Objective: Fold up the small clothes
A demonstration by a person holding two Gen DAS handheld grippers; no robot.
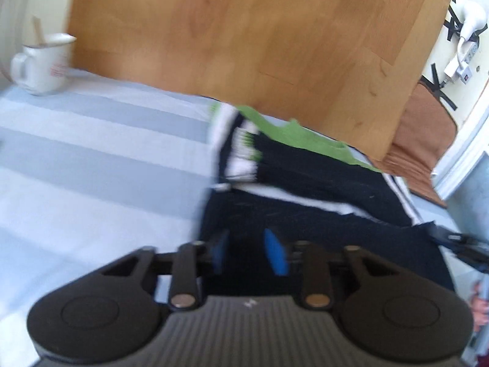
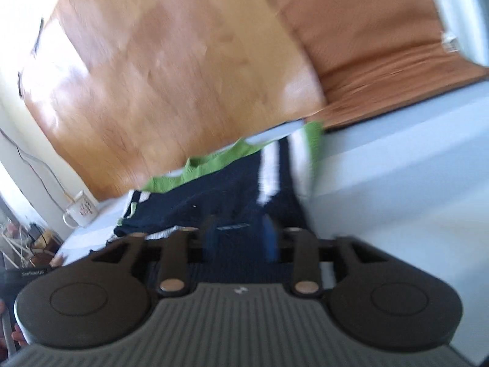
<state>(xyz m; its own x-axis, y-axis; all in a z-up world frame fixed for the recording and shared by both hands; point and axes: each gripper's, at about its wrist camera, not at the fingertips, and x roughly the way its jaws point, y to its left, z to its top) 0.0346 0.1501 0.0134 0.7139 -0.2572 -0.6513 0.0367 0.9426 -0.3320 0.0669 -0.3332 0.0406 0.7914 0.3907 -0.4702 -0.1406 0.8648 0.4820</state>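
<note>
My work surface is a bed covered by a pale blue and grey striped sheet (image 1: 91, 153), bounded at the far edge by a glossy wooden headboard (image 1: 244, 30). A brown cushion (image 2: 382, 46) lies to the right of the headboard.

The task item, a navy knitted garment with white stripes and green trim (image 1: 305, 189), lies on the sheet against the headboard.

My left gripper (image 1: 249, 249) hovers at the garment's near edge with blue pads set narrowly apart; blur prevents me from telling whether fabric is pinched. My right gripper (image 2: 241, 238) is likewise narrowly parted over the navy cloth.

The left view alone shows a white power strip (image 1: 464, 49) taped to the wall. Both views show a white ceramic mug (image 1: 39, 64); its red print is unreadable.
</note>
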